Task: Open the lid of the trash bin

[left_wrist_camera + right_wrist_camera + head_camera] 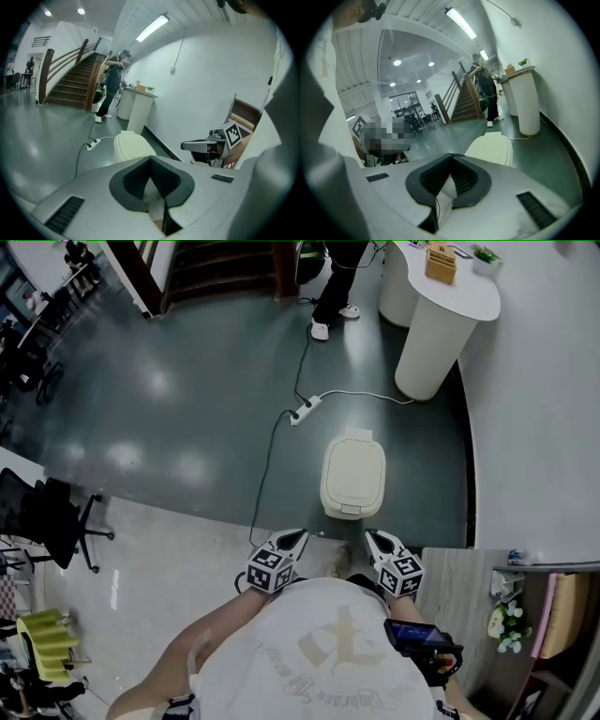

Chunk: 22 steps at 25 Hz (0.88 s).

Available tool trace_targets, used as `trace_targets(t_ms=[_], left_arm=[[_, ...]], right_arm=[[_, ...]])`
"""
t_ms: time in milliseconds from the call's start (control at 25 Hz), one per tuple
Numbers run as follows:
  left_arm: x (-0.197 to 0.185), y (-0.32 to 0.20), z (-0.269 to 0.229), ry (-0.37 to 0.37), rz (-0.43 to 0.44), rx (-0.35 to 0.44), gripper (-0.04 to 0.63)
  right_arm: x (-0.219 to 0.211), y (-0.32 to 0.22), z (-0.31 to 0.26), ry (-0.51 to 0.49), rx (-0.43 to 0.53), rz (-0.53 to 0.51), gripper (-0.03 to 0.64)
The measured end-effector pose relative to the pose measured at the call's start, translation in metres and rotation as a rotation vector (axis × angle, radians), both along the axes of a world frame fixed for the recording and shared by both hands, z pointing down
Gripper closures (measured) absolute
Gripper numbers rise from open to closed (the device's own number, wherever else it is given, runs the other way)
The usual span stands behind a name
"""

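The cream trash bin [352,476] stands on the dark green floor in front of me with its lid down. Both grippers are held near my body, short of the bin and apart from it. In the head view my left gripper [296,538] points at the bin's near left corner and my right gripper [373,538] at its near right corner. The left gripper view has the bin [132,144] beyond the shut left gripper [150,159]. From the right gripper view, the bin [492,147] lies past the shut right gripper [451,155]. Nothing is held in either.
A power strip [306,410] with its cable lies on the floor behind the bin. A white rounded counter [433,329] stands by the wall at the back right, with a person [335,296] beside it. An office chair [52,517] is at the left, a wooden shelf [450,577] at my right.
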State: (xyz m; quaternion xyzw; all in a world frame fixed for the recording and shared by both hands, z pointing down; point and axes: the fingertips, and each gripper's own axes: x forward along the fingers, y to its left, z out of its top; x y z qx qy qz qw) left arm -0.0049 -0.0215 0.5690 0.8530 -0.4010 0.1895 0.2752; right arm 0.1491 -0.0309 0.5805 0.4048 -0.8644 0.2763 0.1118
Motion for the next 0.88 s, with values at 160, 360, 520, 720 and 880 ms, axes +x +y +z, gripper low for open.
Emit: trace_targets(t_ms=[160, 360, 520, 720, 880], left_arm=[[0.014, -0.019, 0.001, -0.009, -0.008, -0.011, 0.583], [0.028, -0.041, 0.001, -0.018, -0.034, -0.012, 0.583], [0.037, -0.052, -0.002, -0.024, -0.044, 0.004, 0.583], [0.035, -0.060, 0.001, -0.031, -0.058, 0.000, 0.583], [0.031, -0.059, 0.002, -0.023, -0.070, -0.010, 0.583]], right_arm=[[0.009, -0.024, 0.001, -0.006, 0.002, -0.029, 0.612], [0.014, -0.047, 0.002, -0.001, 0.013, -0.084, 0.612], [0.015, -0.060, 0.005, 0.011, 0.022, -0.128, 0.612], [0.014, -0.071, 0.008, 0.025, 0.024, -0.155, 0.612], [0.010, -0.068, 0.013, 0.035, 0.007, -0.162, 0.612]])
